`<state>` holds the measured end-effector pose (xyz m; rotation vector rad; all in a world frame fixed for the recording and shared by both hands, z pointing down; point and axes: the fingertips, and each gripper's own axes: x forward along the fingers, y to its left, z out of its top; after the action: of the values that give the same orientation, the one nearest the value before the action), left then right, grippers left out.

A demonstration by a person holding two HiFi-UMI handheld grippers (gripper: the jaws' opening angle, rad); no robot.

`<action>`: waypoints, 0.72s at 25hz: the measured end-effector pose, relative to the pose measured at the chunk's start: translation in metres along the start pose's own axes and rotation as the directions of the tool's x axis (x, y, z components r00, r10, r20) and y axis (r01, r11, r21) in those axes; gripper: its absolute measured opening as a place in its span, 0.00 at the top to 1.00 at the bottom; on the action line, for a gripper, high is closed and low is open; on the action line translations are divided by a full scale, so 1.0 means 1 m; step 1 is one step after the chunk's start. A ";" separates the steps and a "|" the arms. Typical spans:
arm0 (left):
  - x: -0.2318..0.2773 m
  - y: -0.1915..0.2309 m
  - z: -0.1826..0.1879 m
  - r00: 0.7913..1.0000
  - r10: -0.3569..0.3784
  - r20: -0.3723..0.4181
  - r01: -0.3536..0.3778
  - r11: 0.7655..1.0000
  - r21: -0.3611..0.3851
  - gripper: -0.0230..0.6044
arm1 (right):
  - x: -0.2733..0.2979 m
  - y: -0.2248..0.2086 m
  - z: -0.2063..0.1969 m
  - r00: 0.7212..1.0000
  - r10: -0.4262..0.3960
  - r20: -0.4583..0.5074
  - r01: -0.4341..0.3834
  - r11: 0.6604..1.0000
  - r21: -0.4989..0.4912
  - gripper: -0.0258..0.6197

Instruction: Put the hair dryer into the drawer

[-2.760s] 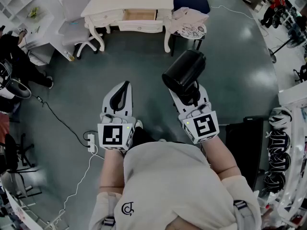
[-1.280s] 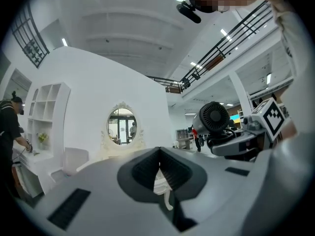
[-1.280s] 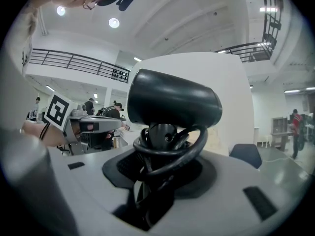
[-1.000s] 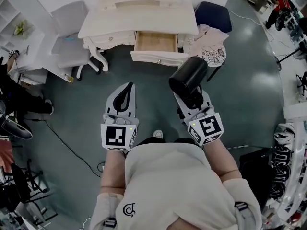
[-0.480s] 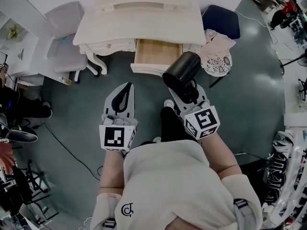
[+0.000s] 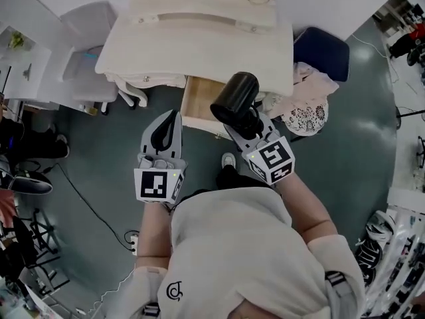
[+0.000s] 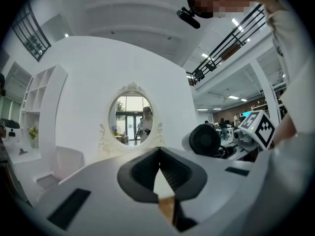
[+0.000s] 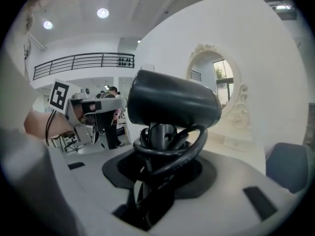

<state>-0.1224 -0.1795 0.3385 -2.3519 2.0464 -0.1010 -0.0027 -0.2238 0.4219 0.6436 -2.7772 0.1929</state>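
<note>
Gripping hair dryer [image 6: 234,98] by handle with cord bundled in, your right gripper [image 6: 247,130] had it upright just over open drawer [image 6: 194,106], probably for easy drop-in. Left gripper [image 6: 171,121] was pinched together, empty, off to side.

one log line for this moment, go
right gripper: shut on hair dryer handle | left gripper: shut, empty | drawer: open | hair dryer: not yet inside

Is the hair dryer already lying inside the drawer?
No, the hair dryer sits clamped in the right gripper, near the open drawer.
</note>
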 end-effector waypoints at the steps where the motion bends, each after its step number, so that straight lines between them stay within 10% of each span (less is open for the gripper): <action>1: 0.010 0.002 -0.001 1.000 0.002 0.017 -0.002 1.000 0.005 0.94 | 0.010 -0.007 -0.002 1.000 0.028 -0.014 -0.029 1.000 -0.012 0.69; 12: 0.075 0.052 -0.058 0.998 0.037 -0.053 -0.038 0.999 -0.025 0.94 | 0.115 -0.038 -0.070 0.940 0.238 -0.244 -0.257 0.965 -0.048 0.69; 18: 0.093 0.085 -0.089 0.995 -0.005 -0.102 0.000 0.999 -0.046 0.94 | 0.157 -0.022 -0.130 0.827 0.361 -0.432 -0.410 0.912 -0.022 0.69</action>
<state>-0.1995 -0.2814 0.4257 -2.4249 2.1130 -0.1802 -0.0966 -0.2831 0.5946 -0.0105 -2.4367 0.2228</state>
